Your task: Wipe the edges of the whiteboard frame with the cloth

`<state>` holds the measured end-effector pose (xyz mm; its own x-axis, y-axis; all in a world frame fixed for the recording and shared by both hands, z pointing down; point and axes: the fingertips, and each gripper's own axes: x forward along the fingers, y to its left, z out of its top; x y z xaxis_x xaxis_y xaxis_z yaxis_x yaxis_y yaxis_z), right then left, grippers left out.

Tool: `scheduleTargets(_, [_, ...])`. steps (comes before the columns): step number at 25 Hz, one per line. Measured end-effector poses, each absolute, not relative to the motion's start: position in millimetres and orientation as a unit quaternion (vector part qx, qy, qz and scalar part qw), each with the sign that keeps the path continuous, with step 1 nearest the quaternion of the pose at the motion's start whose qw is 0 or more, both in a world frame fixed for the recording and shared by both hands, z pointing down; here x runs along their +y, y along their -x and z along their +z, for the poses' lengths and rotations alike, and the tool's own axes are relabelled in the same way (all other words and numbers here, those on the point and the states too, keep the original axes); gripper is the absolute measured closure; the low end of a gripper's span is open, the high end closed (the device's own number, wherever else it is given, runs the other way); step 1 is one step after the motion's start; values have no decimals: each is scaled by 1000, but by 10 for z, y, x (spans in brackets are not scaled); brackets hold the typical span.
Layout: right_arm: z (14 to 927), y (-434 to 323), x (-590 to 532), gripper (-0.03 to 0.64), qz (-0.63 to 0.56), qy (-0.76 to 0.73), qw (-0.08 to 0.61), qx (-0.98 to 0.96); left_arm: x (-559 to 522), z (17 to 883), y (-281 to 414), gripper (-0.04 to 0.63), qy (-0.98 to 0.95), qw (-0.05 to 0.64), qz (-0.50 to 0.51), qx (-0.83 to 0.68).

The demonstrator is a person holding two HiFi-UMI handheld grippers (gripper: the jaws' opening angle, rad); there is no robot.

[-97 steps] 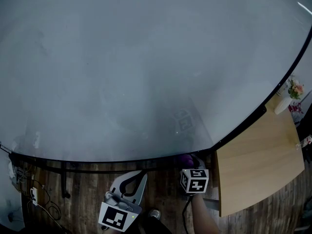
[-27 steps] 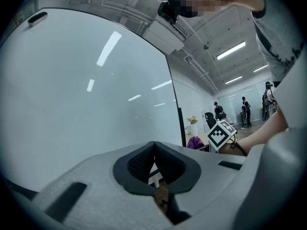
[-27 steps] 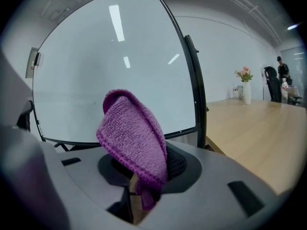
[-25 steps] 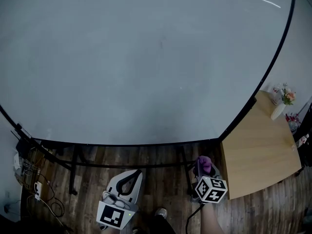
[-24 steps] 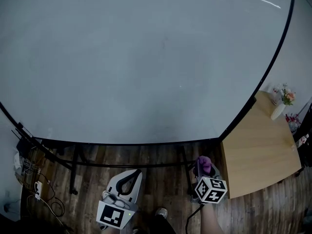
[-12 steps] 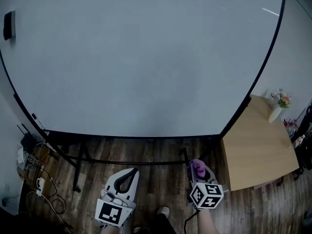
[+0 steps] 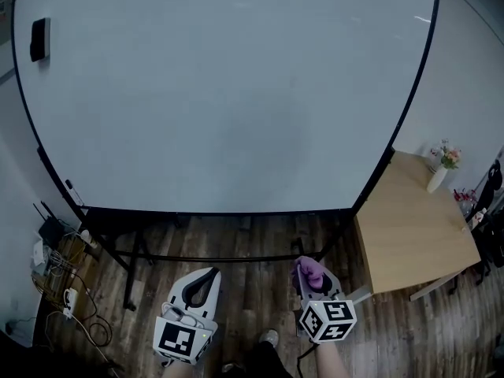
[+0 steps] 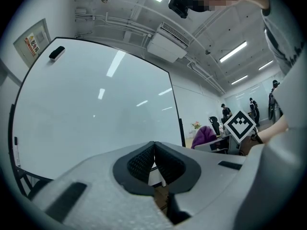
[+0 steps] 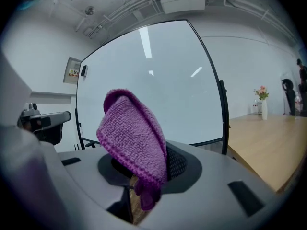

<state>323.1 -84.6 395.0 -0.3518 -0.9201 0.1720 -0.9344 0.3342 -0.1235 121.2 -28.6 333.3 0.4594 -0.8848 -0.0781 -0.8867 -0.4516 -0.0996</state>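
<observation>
Whiteboard: the whiteboard (image 7: pixel 228 93) is seen upright and blank, and most of the head view is filled by it.
Floor: a dark wood-plank floor (image 7: pixel 252 246) is seen below the board, under both tongs.
Frame: a thin black frame (image 7: pixel 415 77) is run round the board; it is touched by neither tongs nor cloth.
Desk: a light wooden desk (image 7: pixel 413 239) is set just beside the board's lower right corner.
Stand: the board is carried on a black stand (image 7: pixel 130 262), with its legs on the floor.
Left tongs: the left tongs (image 7: pixel 205 276) are held low, well apart from the board; the jaws are pressed together, pad against pad (image 8: pixel 154 150), and nothing is caught between them.
Right tongs: the right tongs (image 7: pixel 309 268) are held low beside the left ones; the jaws are pinched on the cloth (image 9: pixel 144 169).
Cloth: a purple knitted cloth (image 7: pixel 313 272) is gripped at its lower end, and its folded bulk (image 9: pixel 132 135) is stood up above the jaws, clear of the frame.
Eraser: a small dark eraser (image 7: pixel 39 39) is seen stuck near the board's upper left corner.
Vase: a white vase (image 7: pixel 435 178) with flowers is stood on the desk's far corner.
</observation>
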Motion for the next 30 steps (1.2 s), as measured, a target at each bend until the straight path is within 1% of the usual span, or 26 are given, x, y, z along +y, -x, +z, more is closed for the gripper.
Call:
scheduleTargets(10, [3644, -2940, -392, 495, 73, -539, 12, -839, 27, 3288, -1087, 578, 850, 62, 10, 523])
scheduleTargets(16, [3534, -2853, -254, 494, 51, -520, 9, -852, 112, 3212, -1050, 578, 843, 63, 22, 534])
scheduleTargets(30, [3310, -3090, 10, 494, 23, -474, 13, -880, 465, 3046, -1427, 578, 818, 69, 33, 570])
